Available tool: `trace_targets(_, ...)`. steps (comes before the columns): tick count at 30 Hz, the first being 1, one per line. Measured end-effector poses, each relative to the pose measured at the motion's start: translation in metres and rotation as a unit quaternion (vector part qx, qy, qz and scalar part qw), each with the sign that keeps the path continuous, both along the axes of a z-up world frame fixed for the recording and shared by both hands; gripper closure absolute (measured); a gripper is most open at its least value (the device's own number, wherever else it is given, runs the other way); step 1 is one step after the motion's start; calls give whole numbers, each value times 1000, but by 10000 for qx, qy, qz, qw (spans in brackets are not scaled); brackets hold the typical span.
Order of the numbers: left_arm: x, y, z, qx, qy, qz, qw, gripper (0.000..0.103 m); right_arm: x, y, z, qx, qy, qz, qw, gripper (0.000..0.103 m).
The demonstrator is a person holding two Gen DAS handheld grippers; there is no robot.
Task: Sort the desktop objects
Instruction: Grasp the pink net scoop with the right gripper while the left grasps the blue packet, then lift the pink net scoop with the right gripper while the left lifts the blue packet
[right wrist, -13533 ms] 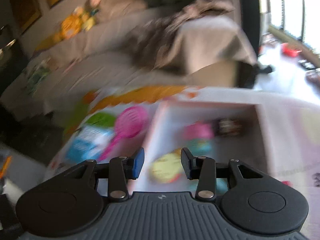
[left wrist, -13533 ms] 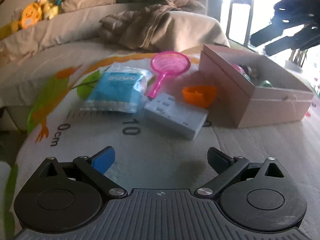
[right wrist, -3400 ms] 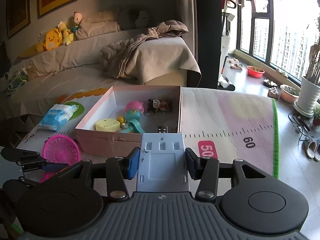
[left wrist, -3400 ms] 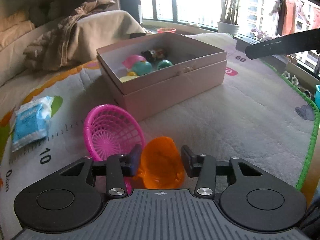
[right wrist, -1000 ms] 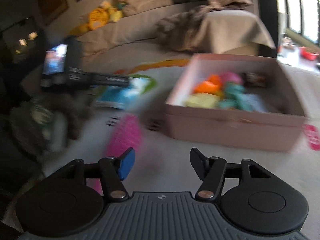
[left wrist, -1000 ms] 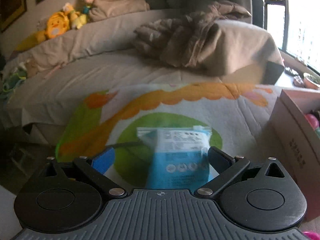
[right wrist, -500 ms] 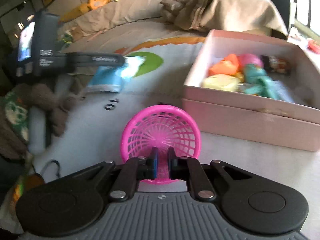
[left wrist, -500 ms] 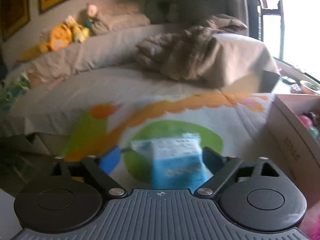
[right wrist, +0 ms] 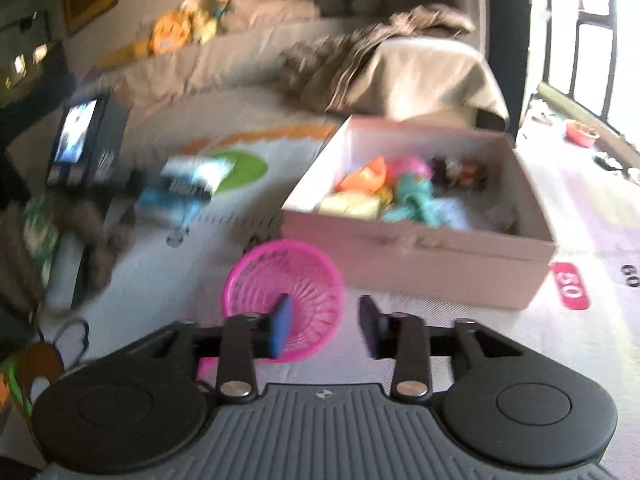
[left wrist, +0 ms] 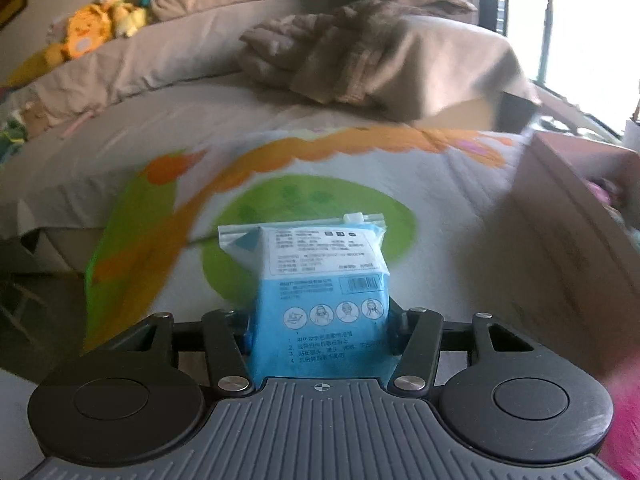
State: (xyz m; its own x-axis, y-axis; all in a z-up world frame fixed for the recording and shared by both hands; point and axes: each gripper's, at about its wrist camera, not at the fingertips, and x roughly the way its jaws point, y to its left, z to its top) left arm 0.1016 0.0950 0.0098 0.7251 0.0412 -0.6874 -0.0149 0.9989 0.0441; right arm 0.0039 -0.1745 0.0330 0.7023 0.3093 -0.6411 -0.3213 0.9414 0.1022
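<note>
My left gripper (left wrist: 320,330) is shut on a blue and white tissue pack (left wrist: 316,280) and holds it over the printed mat (left wrist: 280,168). The pack also shows blurred in the right wrist view (right wrist: 184,188), in the left gripper. My right gripper (right wrist: 326,326) is open, with the pink net scoop (right wrist: 280,280) on the mat just behind its left finger. The pink cardboard box (right wrist: 420,248) stands ahead to the right and holds several toys, among them an orange piece (right wrist: 364,178).
The box's near wall (left wrist: 568,264) is close on the right in the left wrist view. A grey sofa (left wrist: 200,40) with a crumpled blanket (left wrist: 360,52) and plush toys (left wrist: 92,32) lies beyond the mat. Windows and floor pots are at the far right.
My left gripper has closed on the tissue pack and lifted it. My right gripper was shut on the pink scoop's handle half a second ago and has opened; the scoop lies on the mat.
</note>
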Motion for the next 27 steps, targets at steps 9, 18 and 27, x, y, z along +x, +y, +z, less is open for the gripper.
trace_targets(9, -93, -49, 0, -502, 154, -1119, 9923, 43, 28, -2, -17, 533, 638, -54, 9965, 73)
trace_targets(18, -119, -99, 1, -1115, 395, -1891, 9748, 35, 23, -24, -24, 324, 703, -431, 9961, 90)
trace_targets(27, -131, -136, 0, -762, 159, -2331, 9693, 15, 1, -68, -12, -613, -95, -1370, 9886, 76)
